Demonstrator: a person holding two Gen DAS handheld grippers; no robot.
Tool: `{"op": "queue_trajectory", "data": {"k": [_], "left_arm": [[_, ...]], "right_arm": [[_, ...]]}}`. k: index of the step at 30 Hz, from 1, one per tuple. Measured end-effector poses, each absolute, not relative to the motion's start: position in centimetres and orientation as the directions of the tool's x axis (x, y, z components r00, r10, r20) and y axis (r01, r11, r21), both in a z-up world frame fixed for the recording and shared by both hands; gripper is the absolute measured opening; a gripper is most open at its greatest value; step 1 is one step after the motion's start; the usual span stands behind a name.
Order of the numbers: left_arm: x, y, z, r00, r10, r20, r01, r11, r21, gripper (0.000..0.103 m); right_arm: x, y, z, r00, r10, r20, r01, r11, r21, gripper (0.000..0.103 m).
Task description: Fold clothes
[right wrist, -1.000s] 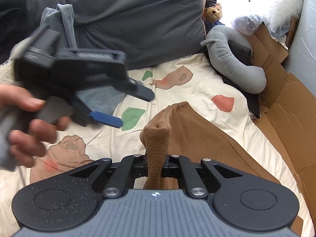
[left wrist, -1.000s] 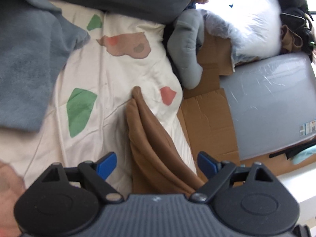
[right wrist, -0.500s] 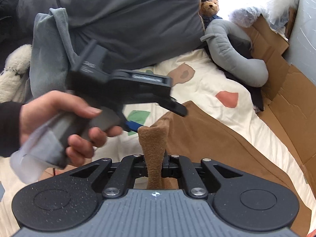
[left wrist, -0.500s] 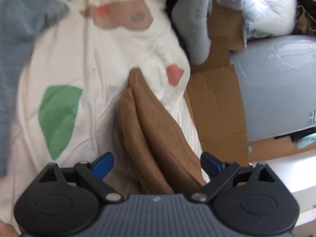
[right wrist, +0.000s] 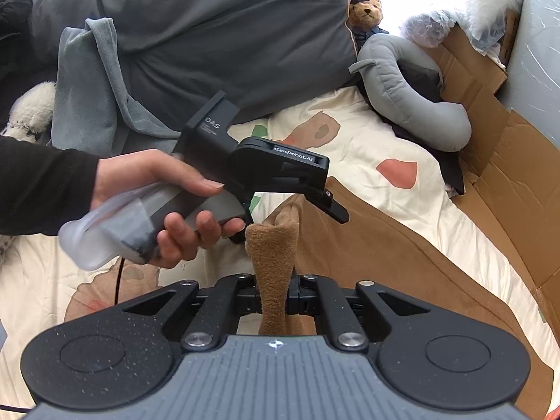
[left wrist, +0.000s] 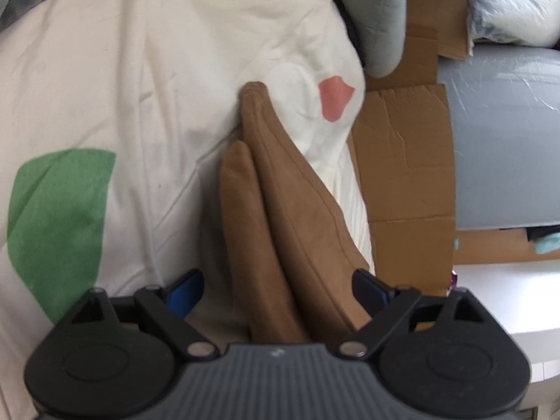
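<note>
Bedroom clutter frames the scene: a cream bedsheet (right wrist: 353, 154) printed with green, pink and tan shapes, a dark grey pillow (right wrist: 217, 35) at the far side, a grey neck pillow (right wrist: 402, 91) and a teddy bear (right wrist: 365, 10) far right, flattened cardboard (left wrist: 406, 175) along the right edge.

Your left gripper (left wrist: 276, 288), a second ago off to the left and higher above the bedsheet, has come down and across to the brown garment (right wrist: 385, 245). In the left wrist view the folds of that garment now run straight between its blue-tipped jaws, which are spread wide and closing, not yet pressing the cloth. That puts you on the point of a second hold, which the fold needs before the cloth can be lifted and laid over.

Your right gripper (right wrist: 274, 302) has stayed where it was, jaws pressed together and pinching a bunched end of the garment that stands up in a narrow tuft.

The garment itself is soft, plush, tan-brown, lying on the bedsheet toward its right edge, doubled into long ridges with a stitched hem showing. Your left hand (right wrist: 150, 206) grips the handle, black sleeve (right wrist: 42, 182) behind it.
</note>
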State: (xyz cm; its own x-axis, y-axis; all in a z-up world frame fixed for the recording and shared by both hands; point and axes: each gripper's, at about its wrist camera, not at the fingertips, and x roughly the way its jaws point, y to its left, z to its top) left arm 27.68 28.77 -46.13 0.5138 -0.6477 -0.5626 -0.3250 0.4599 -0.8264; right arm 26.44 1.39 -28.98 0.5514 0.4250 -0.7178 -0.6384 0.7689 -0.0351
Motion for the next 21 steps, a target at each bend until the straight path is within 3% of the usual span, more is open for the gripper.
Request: {"op": "queue_trajectory", "data": {"k": [8,13,15,16,21], "left_arm": [[28.1,28.9,-45.6,0.540,-0.616,-0.573,-0.325,0.476,-0.817,0.082],[27.7,29.3,-45.7,0.563,-0.594,-0.575,-0.338,0.470,-0.816,0.056],[27.7,29.5,-45.8,0.553,-0.588,-0.591,-0.346,0.483,-0.804,0.023],[27.6,29.6,-45.9,0.546,-0.582,-0.602,-0.350,0.494,-0.795,0.019],[27.2,30.8,-44.8,0.562,-0.558,-0.611,-0.356,0.504,-0.787,0.013]], "right_arm": [[26.6,0.6,-29.0,0.563,0.430,-0.706,-0.621,0.783,-0.018,0.005],[26.6,0.2,-29.2,0.567,0.424,-0.706,-0.613,0.790,-0.018,0.005],[26.6,0.2,-29.2,0.567,0.422,-0.708,-0.611,0.791,-0.017,0.005],[26.6,0.2,-29.2,0.567,0.421,-0.708,-0.610,0.792,-0.017,0.005],[26.5,0.3,-28.9,0.557,0.425,-0.713,-0.625,0.780,-0.023,0.004]]}}
